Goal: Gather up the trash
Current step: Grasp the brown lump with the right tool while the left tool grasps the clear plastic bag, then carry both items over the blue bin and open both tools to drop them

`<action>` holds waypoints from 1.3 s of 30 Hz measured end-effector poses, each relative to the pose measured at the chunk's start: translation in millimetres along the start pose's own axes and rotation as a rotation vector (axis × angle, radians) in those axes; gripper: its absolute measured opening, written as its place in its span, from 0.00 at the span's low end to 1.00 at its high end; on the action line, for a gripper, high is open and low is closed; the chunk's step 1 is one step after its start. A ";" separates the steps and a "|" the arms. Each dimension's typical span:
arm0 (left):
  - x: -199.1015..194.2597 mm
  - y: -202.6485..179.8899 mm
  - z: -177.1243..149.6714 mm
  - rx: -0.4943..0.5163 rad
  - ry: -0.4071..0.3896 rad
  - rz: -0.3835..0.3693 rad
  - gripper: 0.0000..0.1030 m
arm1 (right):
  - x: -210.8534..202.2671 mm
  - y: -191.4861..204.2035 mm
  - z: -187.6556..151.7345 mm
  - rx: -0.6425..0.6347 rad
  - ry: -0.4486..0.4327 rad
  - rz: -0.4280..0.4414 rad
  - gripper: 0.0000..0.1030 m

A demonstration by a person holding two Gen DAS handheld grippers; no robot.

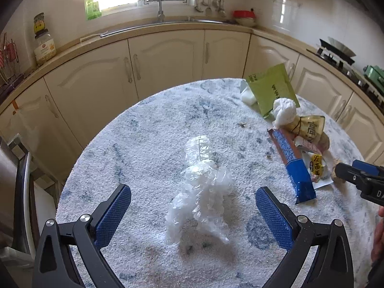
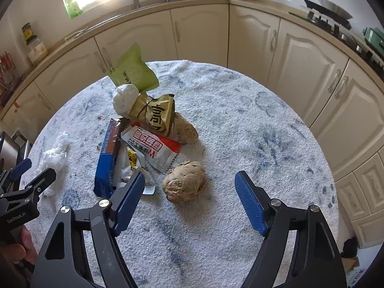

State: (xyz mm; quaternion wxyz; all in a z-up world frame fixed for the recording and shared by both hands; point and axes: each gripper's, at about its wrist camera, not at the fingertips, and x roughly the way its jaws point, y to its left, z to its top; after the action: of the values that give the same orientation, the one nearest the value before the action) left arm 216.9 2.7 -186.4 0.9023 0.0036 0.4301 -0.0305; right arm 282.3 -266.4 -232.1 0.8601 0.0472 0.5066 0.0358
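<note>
Now, with your left gripper [image 1: 193,205] spread wide around the crumpled clear plastic wrap [image 1: 200,192] at frame centre, lower squarely and pinch its bulk, while your right gripper [image 2: 189,192], equally released, frames the brown crumpled paper ball [image 2: 184,184].

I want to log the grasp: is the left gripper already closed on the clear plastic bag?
No, the left gripper is open, its pads apart on either side of the clear plastic bag.

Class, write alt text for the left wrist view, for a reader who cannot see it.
The open left gripper frames a crumpled clear plastic bag lying on a round table with a blue-and-white cover. To the right lies a pile of snack wrappers, with the right gripper just beyond it; kitchen cabinets curve behind.
</note>
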 end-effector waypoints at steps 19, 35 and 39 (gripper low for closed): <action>32.1 -7.1 13.8 -0.028 0.035 -0.113 0.16 | -8.5 -2.6 -24.5 -0.030 -0.002 0.050 0.41; -86.9 -58.1 -23.2 0.040 -0.115 -0.207 0.16 | -98.4 -35.1 -69.4 0.031 -0.101 0.085 0.41; -116.2 -80.5 -28.5 0.081 -0.154 -0.249 0.16 | -123.5 -44.8 -75.9 0.041 -0.140 0.086 0.41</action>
State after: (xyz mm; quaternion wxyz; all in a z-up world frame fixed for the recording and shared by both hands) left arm 117.1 -70.7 -112.5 0.9209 -0.0155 0.3551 -0.1599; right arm 156.7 -321.0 -166.8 0.8901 0.0890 0.4432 0.0588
